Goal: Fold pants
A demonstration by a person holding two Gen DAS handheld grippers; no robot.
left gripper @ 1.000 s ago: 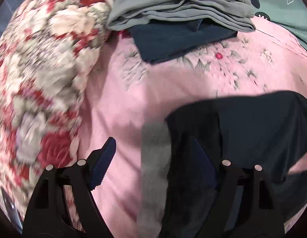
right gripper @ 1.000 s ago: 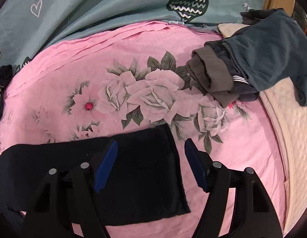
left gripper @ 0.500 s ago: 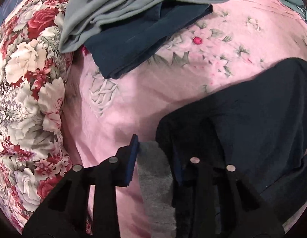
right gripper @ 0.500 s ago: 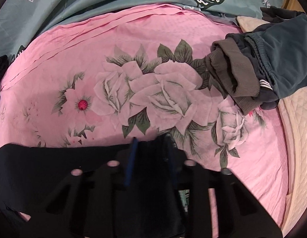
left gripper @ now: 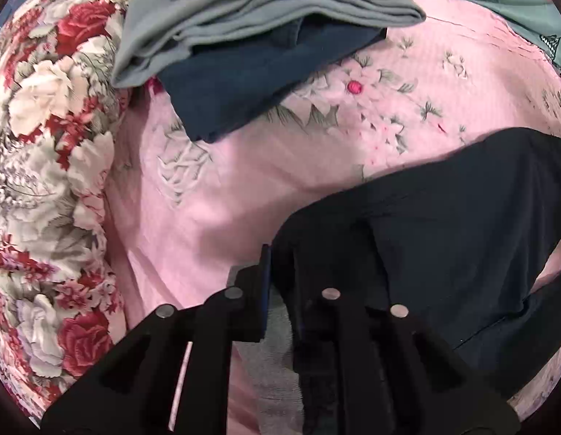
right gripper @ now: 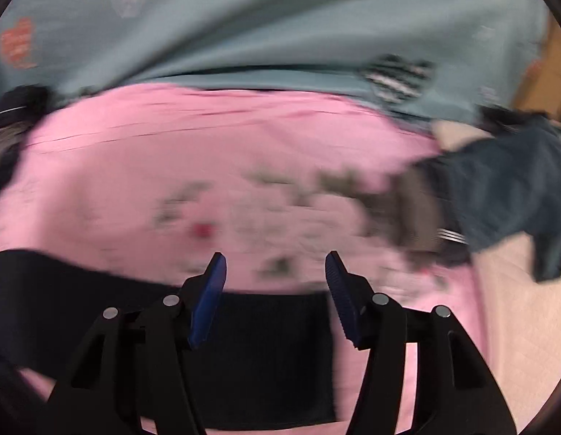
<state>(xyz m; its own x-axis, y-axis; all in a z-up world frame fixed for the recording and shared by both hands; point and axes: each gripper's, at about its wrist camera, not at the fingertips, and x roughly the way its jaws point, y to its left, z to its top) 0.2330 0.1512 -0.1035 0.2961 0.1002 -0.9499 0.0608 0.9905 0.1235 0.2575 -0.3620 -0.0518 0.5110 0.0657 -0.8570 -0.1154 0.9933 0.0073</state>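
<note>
Below, one pair of black pants (left gripper: 461, 224), left gripper (left gripper: 280, 282) pinching its edge, right gripper (right gripper: 275, 275) spread above it, two folded garments (left gripper: 265, 36) ahead.

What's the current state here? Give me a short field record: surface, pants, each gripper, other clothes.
surface: pink floral bedsheet
pants: black pants spread on the sheet, gray-trimmed end at the left gripper
left gripper: left gripper, jaws shut on the black pants
right gripper: right gripper, jaws open, nothing between them, above the pants' far end; view blurred
other clothes: folded stack of gray and navy garments beyond the pants; unfolded pile at the sheet's right
bedding: red floral quilt at the left
</note>
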